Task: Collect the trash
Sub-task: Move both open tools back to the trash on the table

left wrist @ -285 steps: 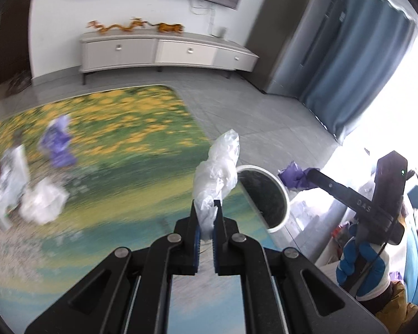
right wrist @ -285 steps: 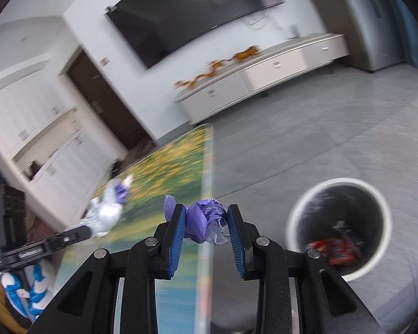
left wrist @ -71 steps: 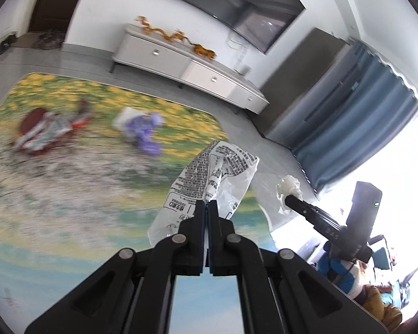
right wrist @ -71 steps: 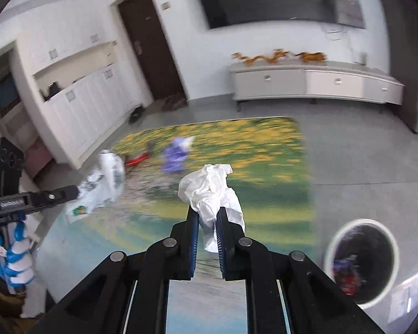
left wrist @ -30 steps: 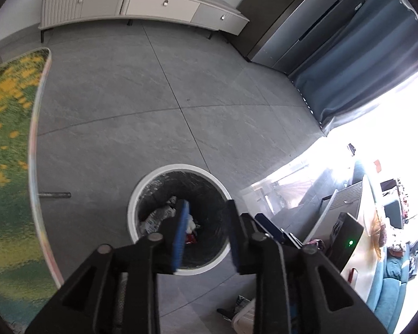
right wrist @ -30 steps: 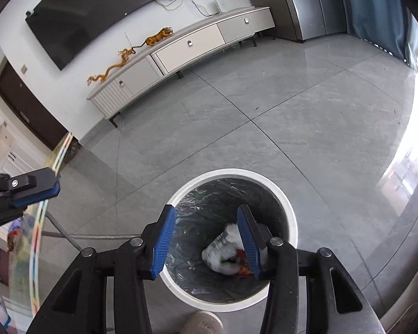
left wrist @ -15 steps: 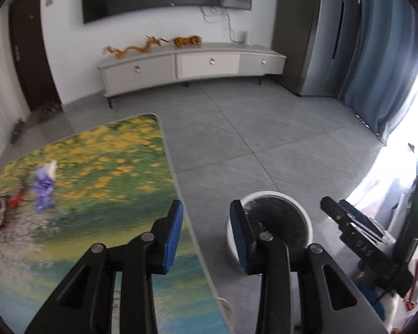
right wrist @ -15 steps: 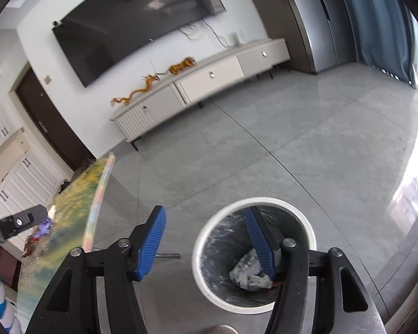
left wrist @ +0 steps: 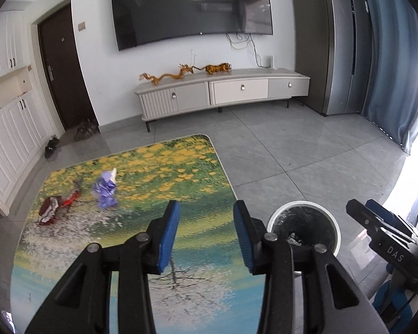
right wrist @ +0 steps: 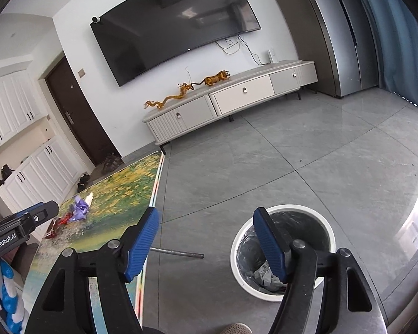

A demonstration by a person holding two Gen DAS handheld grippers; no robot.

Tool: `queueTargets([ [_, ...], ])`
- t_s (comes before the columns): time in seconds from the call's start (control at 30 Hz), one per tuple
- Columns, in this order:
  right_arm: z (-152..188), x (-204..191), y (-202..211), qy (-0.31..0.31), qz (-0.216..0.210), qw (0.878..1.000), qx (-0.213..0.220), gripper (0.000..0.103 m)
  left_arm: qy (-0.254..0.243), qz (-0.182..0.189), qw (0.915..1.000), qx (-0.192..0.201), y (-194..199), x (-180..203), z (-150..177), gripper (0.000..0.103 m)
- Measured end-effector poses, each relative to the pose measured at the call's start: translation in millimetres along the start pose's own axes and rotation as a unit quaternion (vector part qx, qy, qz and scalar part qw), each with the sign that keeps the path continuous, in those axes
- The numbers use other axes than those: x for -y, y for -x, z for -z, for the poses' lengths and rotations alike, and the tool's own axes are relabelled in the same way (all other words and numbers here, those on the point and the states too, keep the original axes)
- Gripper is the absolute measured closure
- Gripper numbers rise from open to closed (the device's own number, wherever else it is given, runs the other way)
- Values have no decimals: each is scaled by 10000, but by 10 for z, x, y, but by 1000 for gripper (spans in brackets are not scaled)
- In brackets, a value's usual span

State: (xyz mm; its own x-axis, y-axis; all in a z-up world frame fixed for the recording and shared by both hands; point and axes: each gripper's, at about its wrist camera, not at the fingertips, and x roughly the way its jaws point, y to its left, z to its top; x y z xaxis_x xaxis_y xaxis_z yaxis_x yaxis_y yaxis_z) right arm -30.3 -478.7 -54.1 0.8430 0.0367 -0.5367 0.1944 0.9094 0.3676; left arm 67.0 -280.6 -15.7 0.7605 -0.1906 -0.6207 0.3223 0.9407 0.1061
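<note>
My left gripper [left wrist: 206,233] is open and empty above the near part of the flower-print table [left wrist: 167,172]. A crumpled purple wrapper [left wrist: 106,189] and a red wrapper [left wrist: 54,208] lie on the table's far left; both also show in the right wrist view, purple [right wrist: 80,208] and red [right wrist: 59,222]. My right gripper [right wrist: 206,245] is open and empty, held over the floor between the table edge and the white-rimmed trash bin [right wrist: 328,228]. The bin holds crumpled trash [right wrist: 264,275]. The bin also shows in the left wrist view [left wrist: 334,222], beside the right gripper [left wrist: 381,228].
A TV cabinet [left wrist: 223,91] with dragon figurines stands along the far wall under a large TV [left wrist: 192,8]. A grey fridge [left wrist: 337,44] and blue curtain [left wrist: 395,64] are at the right. White cupboards [left wrist: 11,128] line the left. A table leg bar [right wrist: 178,253] runs by the bin.
Both grippers have lifted and tilted up from over the bin, so more of the room shows. The left gripper is further over the table. Both stay open and empty.
</note>
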Motion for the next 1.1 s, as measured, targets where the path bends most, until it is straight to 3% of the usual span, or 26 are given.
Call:
queueTargets([
  [0.17,66,-119,82,102,13,9999,24,35,53,-9,9999,104,132,-151,53,63],
  [0.27,63,-206,108,183,-2,9998,18,35,98,-59,9998,184,191,-258,71,52],
  [0.53,62,-587,122,421,-43,9991,52,33,264,-68,9991,312,276,-679,148,51],
  [0.87,-8,-1165,90,559,-1,9984,90,31,669,-247,9971,254,264,-1597,325,51],
  [1.1,-98,-1706,22,928,-100,9956,42,31,1182,-333,9924,13,244,-2567,738,51],
])
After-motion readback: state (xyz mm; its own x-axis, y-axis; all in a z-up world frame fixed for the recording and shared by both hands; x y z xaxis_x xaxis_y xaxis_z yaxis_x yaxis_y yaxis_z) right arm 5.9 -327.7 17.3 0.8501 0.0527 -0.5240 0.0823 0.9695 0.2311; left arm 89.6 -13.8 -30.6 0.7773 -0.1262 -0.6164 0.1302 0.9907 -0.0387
